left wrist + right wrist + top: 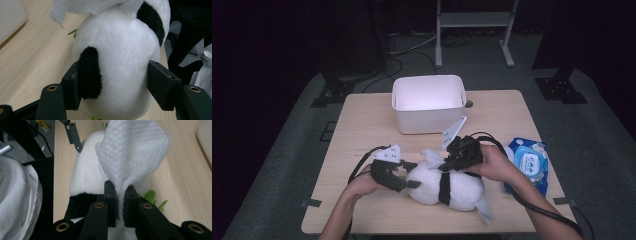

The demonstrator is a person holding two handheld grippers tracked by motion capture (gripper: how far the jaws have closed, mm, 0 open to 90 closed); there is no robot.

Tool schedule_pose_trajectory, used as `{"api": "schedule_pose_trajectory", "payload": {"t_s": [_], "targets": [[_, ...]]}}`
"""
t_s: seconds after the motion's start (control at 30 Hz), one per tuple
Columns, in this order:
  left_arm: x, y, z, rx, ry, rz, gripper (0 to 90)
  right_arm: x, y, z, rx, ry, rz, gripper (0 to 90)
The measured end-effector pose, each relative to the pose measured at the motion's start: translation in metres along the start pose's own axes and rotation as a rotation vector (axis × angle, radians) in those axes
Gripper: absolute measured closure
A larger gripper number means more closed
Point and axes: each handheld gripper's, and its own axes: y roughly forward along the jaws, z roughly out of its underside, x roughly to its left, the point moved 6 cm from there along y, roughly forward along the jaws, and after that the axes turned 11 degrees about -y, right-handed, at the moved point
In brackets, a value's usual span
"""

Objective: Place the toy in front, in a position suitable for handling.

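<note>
On the near middle of the tabletop [362,125], a soft, light black-and-white plush panda [452,187] was clamped by the left gripper [404,175]; a limp white textured wipe [132,152] was pinched in the right gripper [120,195], its jaws closed, best held by its gathered edge.

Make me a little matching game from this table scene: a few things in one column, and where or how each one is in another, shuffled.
Things:
1. plush toy
2. wet wipe
3. white bin
4. blue packet

Places or states:
A. at the table's right edge
B. pinched by the right gripper
C. at the far side of the table
D. squeezed between the left gripper jaws

Pairs: 1-D, 2-B, 3-C, 4-A
</note>
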Motion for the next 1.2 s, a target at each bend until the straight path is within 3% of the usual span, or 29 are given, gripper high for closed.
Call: {"api": "schedule_pose_trajectory", "payload": {"t_s": [0.37, 0.47, 0.53, 0.7, 0.77, 0.9, 1.03, 1.2], "targets": [[0.010, 0.001, 0.008, -0.021, -0.089, 0.037, 18.8, 0.004, -0.001, 0.010, -0.005, 0.001, -0.010, 83.5], [0.013, 0.004, 0.011, -0.012, -0.110, 0.058, 14.0, 0.006, -0.002, 0.011, -0.004, 0.007, -0.012, 83.5], [0.015, 0.008, 0.016, 0.019, -0.127, 0.070, 8.4, 0.006, -0.002, 0.012, -0.014, 0.003, -0.013, 83.5], [0.017, 0.016, 0.022, 0.017, -0.156, 0.113, 6.1, 0.008, -0.003, 0.014, -0.025, 0.009, -0.014, 83.5], [0.017, 0.018, 0.022, 0.006, -0.157, 0.143, 9.7, 0.008, -0.003, 0.015, -0.024, 0.011, -0.012, 83.5], [0.017, 0.018, 0.020, -0.017, -0.161, 0.145, 24.9, 0.006, -0.005, 0.016, -0.030, 0.015, -0.003, 83.4], [0.017, 0.013, 0.014, -0.028, -0.151, 0.119, 34.2, 0.005, -0.006, 0.016, -0.036, 0.021, 0.010, 83.4], [0.014, -0.004, 0.002, -0.064, -0.117, 0.071, 37.3, 0.003, -0.011, 0.011, -0.053, 0.014, 0.028, 83.4]]}}
